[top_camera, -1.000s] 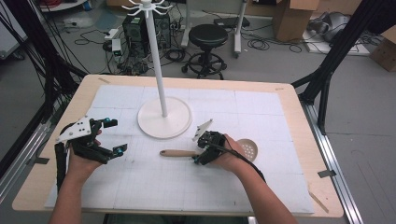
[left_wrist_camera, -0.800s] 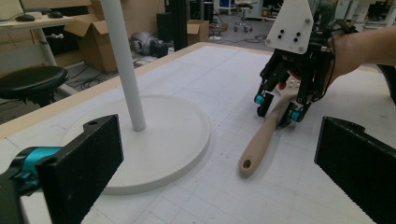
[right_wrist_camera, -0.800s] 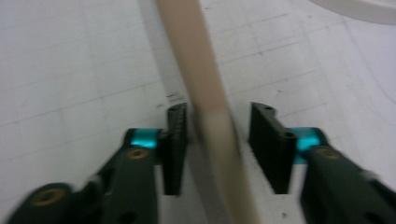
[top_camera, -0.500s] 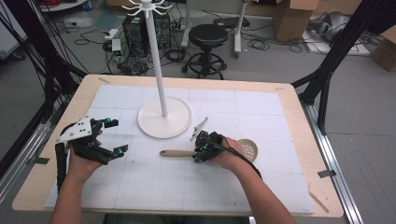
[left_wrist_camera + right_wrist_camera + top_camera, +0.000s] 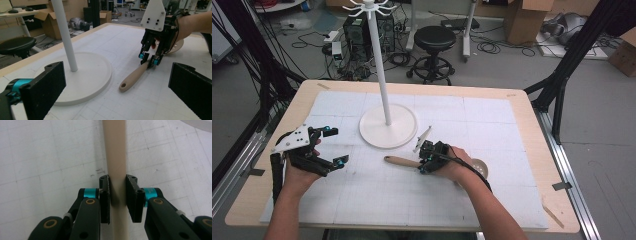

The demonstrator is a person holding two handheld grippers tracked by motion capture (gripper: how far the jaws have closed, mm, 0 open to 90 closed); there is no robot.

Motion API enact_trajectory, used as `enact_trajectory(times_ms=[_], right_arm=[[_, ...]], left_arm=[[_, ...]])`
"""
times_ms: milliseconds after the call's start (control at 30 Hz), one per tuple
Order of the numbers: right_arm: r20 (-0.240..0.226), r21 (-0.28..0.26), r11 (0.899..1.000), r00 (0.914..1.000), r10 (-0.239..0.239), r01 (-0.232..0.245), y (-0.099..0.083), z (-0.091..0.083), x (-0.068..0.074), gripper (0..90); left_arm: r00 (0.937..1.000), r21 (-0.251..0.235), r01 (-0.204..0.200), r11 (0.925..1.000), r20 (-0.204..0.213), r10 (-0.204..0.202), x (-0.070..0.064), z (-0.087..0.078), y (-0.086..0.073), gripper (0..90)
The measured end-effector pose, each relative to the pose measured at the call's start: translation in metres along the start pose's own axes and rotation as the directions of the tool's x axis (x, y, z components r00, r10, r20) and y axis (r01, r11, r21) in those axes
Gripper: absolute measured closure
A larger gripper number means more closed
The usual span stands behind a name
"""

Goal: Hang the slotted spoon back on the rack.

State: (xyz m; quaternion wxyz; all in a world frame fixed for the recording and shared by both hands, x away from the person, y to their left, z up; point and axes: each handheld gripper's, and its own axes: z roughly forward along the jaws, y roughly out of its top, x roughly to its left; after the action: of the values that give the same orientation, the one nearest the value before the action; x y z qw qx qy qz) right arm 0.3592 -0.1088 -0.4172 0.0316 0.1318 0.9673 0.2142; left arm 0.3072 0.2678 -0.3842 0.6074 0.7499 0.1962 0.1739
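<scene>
Table [image 5: 522, 107]: a pale wooden top under a white gridded mat, which gives the wooden spoon a flat, bare place to lie and be gripped from above.

Stand [image 5: 388, 126]: a white round base with a tall thin pole and hooks at the top, at the far middle of the mat. It is probably there as the place to hang the spoon (a judgement from the hooks).

Wooden spoon [image 5: 402, 161]: lying flat on the mat just near of the stand's base. Its handle points left, ending in a hanging hole seen in the left gripper view [image 5: 135, 76]; its bowl lies right, mostly hidden behind the person's right hand.

Left gripper [image 5: 333, 146]: held at the near left of the mat, well apart from the spoon, its jaws spread wide and empty. It seems to be waiting, aimed toward the stand and spoon.

Right gripper [image 5: 426, 159]: pointed down over the middle of the spoon's handle. In the right gripper view [image 5: 117, 197] the handle [image 5: 116, 152] runs straight up between the two pads, which touch or all but touch its sides. The jaws look clamped on it, or within a hair of it.

Step in hand: securing the spoon; it has not visibly lifted off the mat.
</scene>
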Motion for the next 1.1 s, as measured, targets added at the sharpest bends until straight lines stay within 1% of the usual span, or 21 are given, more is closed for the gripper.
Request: enact_trajectory(times_ms=[67,167,200,267,300,333,367,433,467,567,700,733,767,800,833,867,900,1000,1033,1067,1100], right_arm=[[0.005,-0.019,1.0,1.0,-0.003,0.003,-0.001,-0.003,0.0,75.8],[0.0,-0.099,0.994,0.9993,0.037,-0.036,-0.005,-0.014,-0.003,75.8],[-0.006,-0.14,0.989,0.9988,0.048,-0.049,-0.007,-0.021,-0.005,75.8],[-0.013,-0.197,0.978,0.9978,0.065,-0.066,-0.009,-0.031,-0.006,75.8],[-0.024,-0.252,0.964,0.9966,0.079,-0.082,-0.011,-0.041,-0.007,75.8],[-0.024,-0.282,0.956,0.9964,0.081,-0.084,-0.012,-0.046,-0.008,75.8],[-0.031,-0.324,0.941,0.9955,0.09,-0.095,-0.015,-0.054,-0.008,75.9],[-0.037,-0.373,0.922,0.9942,0.101,-0.107,-0.018,-0.064,-0.008,75.9],[-0.036,-0.402,0.909,0.9939,0.104,-0.11,-0.02,-0.069,-0.009,75.9],[-0.043,-0.463,0.878,0.9929,0.111,-0.118,-0.023,-0.084,-0.008,76.0],[-0.045,-0.515,0.85,0.9933,0.106,-0.114,-0.025,-0.101,-0.008,76.0],[-0.039,-0.531,0.84,0.9937,0.105,-0.11,-0.026,-0.106,-0.009,76.0],[-0.038,-0.54,0.835,0.9937,0.106,-0.109,-0.026,-0.109,-0.009,76.0],[-0.04,-0.555,0.824,0.9933,0.108,-0.112,-0.026,-0.114,-0.01,76.0],[-0.037,-0.564,0.818,0.9935,0.108,-0.11,-0.027,-0.116,-0.01,76.0],[-0.035,-0.582,0.806,0.9935,0.108,-0.108,-0.027,-0.121,-0.011,76.0],[-0.033,-0.591,0.799,0.9932,0.112,-0.11,-0.027,-0.124,-0.012,76.1],[-0.02,-0.609,0.787,0.9932,0.115,-0.103,-0.025,-0.134,-0.014,76.0],[-0.02,-0.611,0.785,0.993,0.116,-0.104,-0.025,-0.136,-0.015,76.0],[-0.016,-0.618,0.779,0.9933,0.114,-0.1,-0.024,-0.139,-0.015,76.0],[-0.017,-0.622,0.776,0.9934,0.113,-0.099,-0.023,-0.141,-0.016,76.0]], left_arm=[[1.0,-0.005,0.0,1.0,-0.001,0.0,0.001,-0.001,0.0,1.7],[1.0,-0.008,0.004,1.0,-0.003,-0.004,0.002,-0.002,0.0,1.7],[1.0,-0.007,0.006,1.0,-0.004,-0.006,0.002,-0.002,0.0,1.7],[1.0,-0.009,0.003,1.0,-0.001,-0.003,0.002,-0.001,0.0,1.7],[1.0,-0.009,0.002,1.0,-0.003,-0.002,0.001,-0.001,0.0,1.7],[1.0,-0.008,0.004,1.0,-0.002,-0.004,0.001,-0.001,0.0,1.7],[1.0,-0.008,0.004,1.0,-0.002,-0.004,0.001,-0.001,0.0,1.7],[1.0,-0.009,0.004,1.0,-0.001,-0.004,0.001,-0.001,0.0,1.7],[1.0,-0.009,0.002,1.0,-0.003,-0.002,0.001,-0.001,0.001,1.7],[1.0,-0.009,0.002,1.0,-0.001,-0.002,0.001,-0.001,0.001,1.7],[1.0,-0.007,0.002,1.0,-0.002,-0.002,0.0,-0.001,0.001,1.7],[1.0,-0.008,0.0,1.0,-0.002,0.0,0.0,-0.002,0.001,1.7],[1.0,-0.008,-0.002,1.0,-0.003,0.002,0.0,-0.002,0.002,1.7],[1.0,-0.009,-0.001,1.0,-0.002,0.001,0.0,-0.002,0.002,1.7],[1.0,-0.012,0.0,0.9999,-0.003,0.0,0.0,-0.002,0.002,1.7],[1.0,-0.012,-0.001,0.9999,-0.004,0.001,0.001,-0.002,0.002,1.7],[1.0,-0.013,-0.001,0.9999,-0.003,0.001,0.001,-0.002,0.002,1.7],[1.0,-0.011,0.0,0.9999,-0.003,0.0,0.001,-0.002,0.002,1.7],[1.0,-0.011,-0.001,0.9999,-0.003,0.001,0.001,-0.002,0.002,1.7],[1.0,-0.013,0.0,0.9999,-0.001,0.0,0.001,-0.002,0.002,1.7],[1.0,-0.012,0.001,0.9999,0.0,-0.001,0.0,-0.002,0.002,1.7]])
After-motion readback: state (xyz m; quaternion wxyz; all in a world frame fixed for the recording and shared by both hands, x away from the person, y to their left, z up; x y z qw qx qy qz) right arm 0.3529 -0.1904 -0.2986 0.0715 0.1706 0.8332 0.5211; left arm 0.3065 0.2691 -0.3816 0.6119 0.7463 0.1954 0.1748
